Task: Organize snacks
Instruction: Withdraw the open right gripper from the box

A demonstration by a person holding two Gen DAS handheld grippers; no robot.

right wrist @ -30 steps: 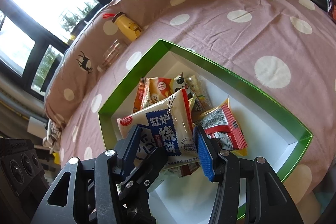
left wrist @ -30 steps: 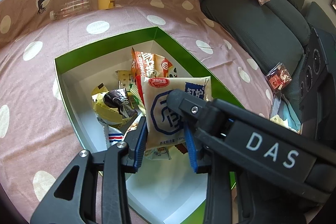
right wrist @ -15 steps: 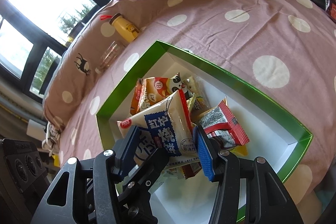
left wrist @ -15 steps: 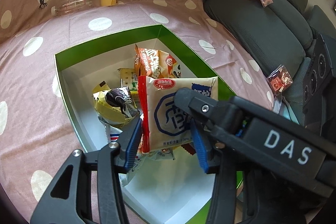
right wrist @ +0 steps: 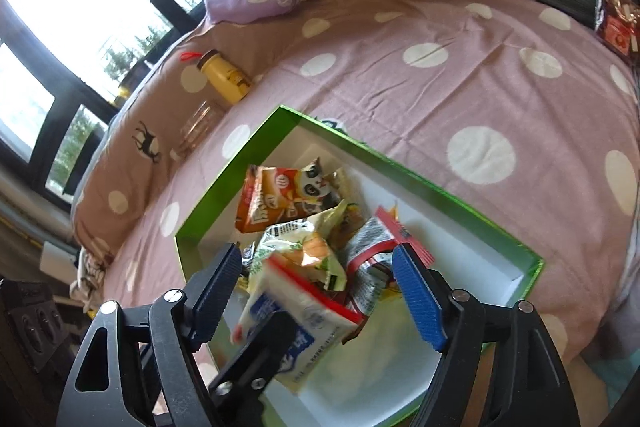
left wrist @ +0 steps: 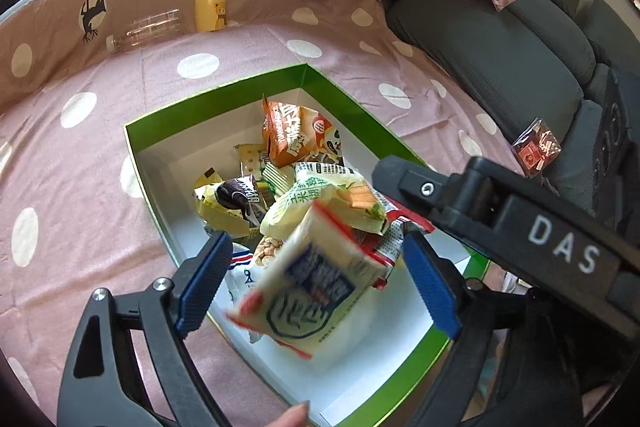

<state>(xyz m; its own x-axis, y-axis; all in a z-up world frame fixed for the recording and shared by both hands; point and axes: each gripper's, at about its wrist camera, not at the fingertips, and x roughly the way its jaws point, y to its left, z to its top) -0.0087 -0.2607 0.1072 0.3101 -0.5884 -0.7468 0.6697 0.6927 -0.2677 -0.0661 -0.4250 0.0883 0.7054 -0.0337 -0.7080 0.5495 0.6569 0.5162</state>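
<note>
Both black two-finger grippers with blue ribbed pads, left gripper (left wrist: 316,283) and right gripper (right wrist: 320,295), are opening over the green-walled, white-floored cardboard box (left wrist: 224,91), with nothing gripped.

Between each pair of pads sits a cream-coloured plastic snack packet with blue lettering and a red sealed edge (left wrist: 316,287), motion-blurred and tilted; no pad presses on it, and it looks to be in mid-air just above the box floor, though the blur makes that uncertain. Beyond it in the box lies a heap of packets: an orange panda-print bag (left wrist: 296,137), a pale green-and-yellow bag (left wrist: 320,203), and a yellow packet with a dark biscuit picture (left wrist: 232,203). The box rests on a pink polka-dot bedspread (left wrist: 80,155), where a yellow bottle with a brown cap (left wrist: 210,3) stands well apart.
</note>
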